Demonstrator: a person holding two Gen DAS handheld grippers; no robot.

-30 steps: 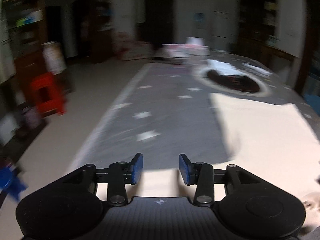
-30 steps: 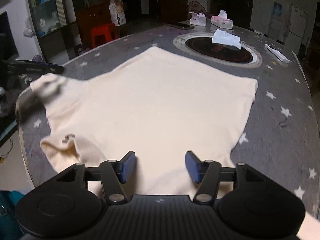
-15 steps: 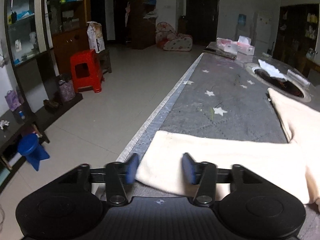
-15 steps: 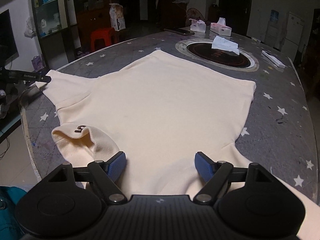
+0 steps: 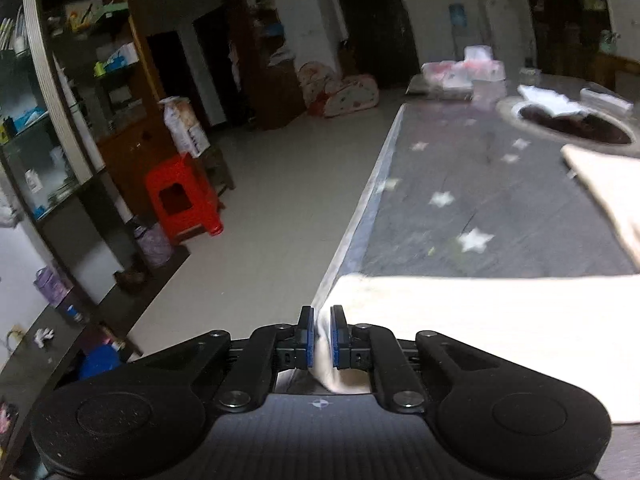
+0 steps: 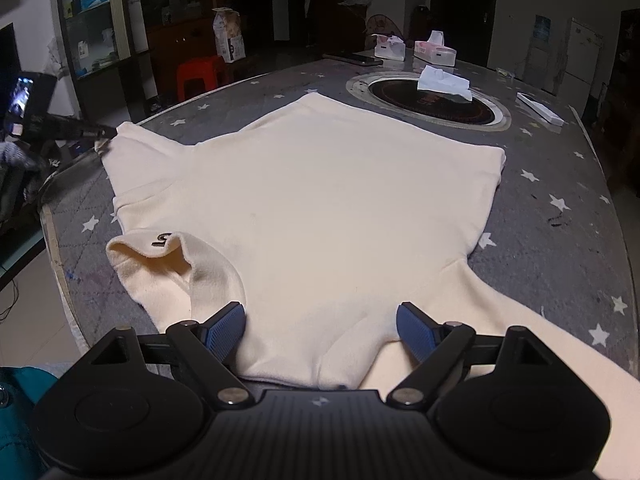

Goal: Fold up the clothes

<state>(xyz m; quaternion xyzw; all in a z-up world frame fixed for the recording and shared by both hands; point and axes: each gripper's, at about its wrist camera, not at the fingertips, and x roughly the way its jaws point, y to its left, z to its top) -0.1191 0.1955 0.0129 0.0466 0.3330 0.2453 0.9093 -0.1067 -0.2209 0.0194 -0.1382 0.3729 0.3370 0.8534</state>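
A cream long-sleeved top (image 6: 320, 200) lies spread flat on the grey star-patterned table (image 6: 560, 240), its folded collar (image 6: 160, 248) near the left front. My left gripper (image 5: 322, 336) is shut on the cuff end of one sleeve (image 5: 480, 320) at the table's edge; it also shows at the far left of the right wrist view (image 6: 92, 133). My right gripper (image 6: 320, 328) is open, its blue pads (image 6: 224, 326) straddling the shoulder area of the top just above the cloth. The other sleeve (image 6: 520, 340) runs off to the right front.
A round dark hob (image 6: 430, 98) with a white tissue (image 6: 444, 84) on it is set into the table's far side. Tissue boxes (image 6: 434, 50) and a white bar (image 6: 540, 108) lie beyond. A red stool (image 5: 184, 196) and shelves (image 5: 80, 120) stand off the table's left edge.
My left gripper swung to the sleeve end at the table's edge and closed on it. My right gripper opened wider and lowered slightly toward the top's shoulder.
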